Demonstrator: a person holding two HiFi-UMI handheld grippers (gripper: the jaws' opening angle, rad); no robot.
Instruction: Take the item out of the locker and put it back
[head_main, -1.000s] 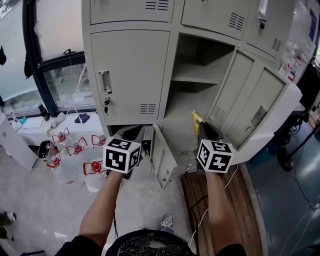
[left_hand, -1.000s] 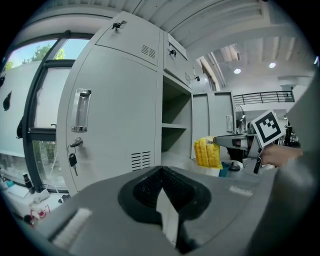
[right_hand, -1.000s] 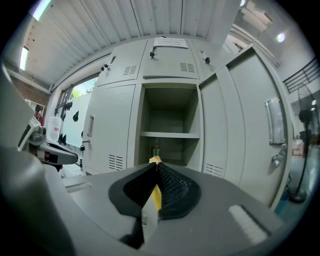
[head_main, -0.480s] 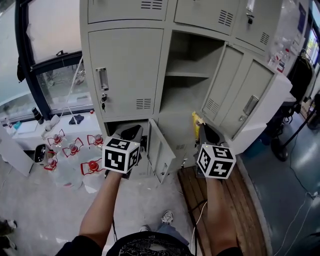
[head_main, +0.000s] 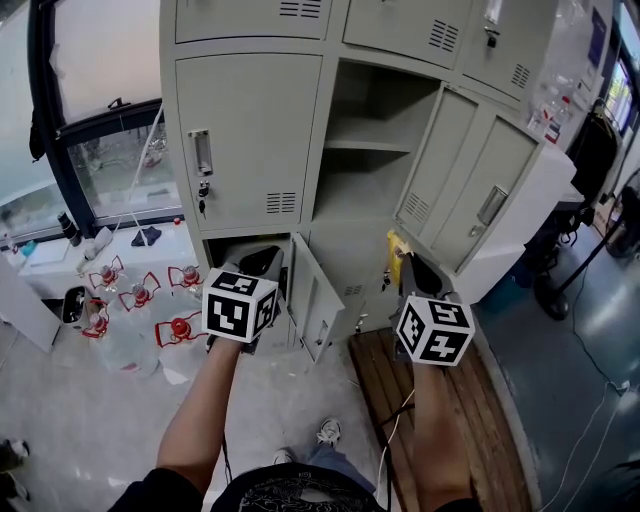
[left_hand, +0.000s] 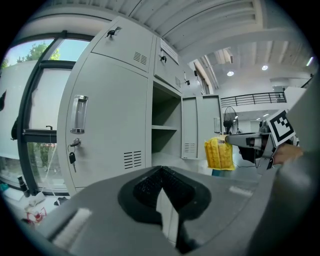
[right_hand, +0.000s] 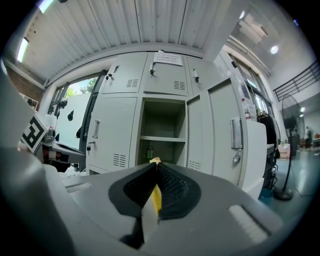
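Head view places the yellow packet (head_main: 396, 250) outside the locker (head_main: 250, 140), low in front of the open compartment (head_main: 365, 190) and near its swung-out door (head_main: 465, 185). The fingers of the right gripper (head_main: 404, 264) are closed flat on the packet; the right gripper view shows a thin yellow edge between the pads. The fingers of the left gripper (head_main: 262, 264) are pressed together with nothing between them. It hangs in front of the small lower door (head_main: 318, 300), well apart from the packet.

We judge the removal complete and the return pending. We hold the grip firm, since the packet looks soft and thin and is pinched at one edge. We line the gripper up with the middle of the opening, enter level below the shelf (head_main: 368, 145), and clear the door edge on the right. We set the packet on the compartment floor before parting the fingers, then withdraw straight back. The left gripper belongs off to the side.

The compartment floor is bare grey metal and looks smooth. Underfoot is a pale floor (head_main: 90, 400), with a wooden board (head_main: 460, 400) at the right. Clear water jugs (head_main: 130, 330) with red handles stand at the left, below a window (head_main: 110, 170).
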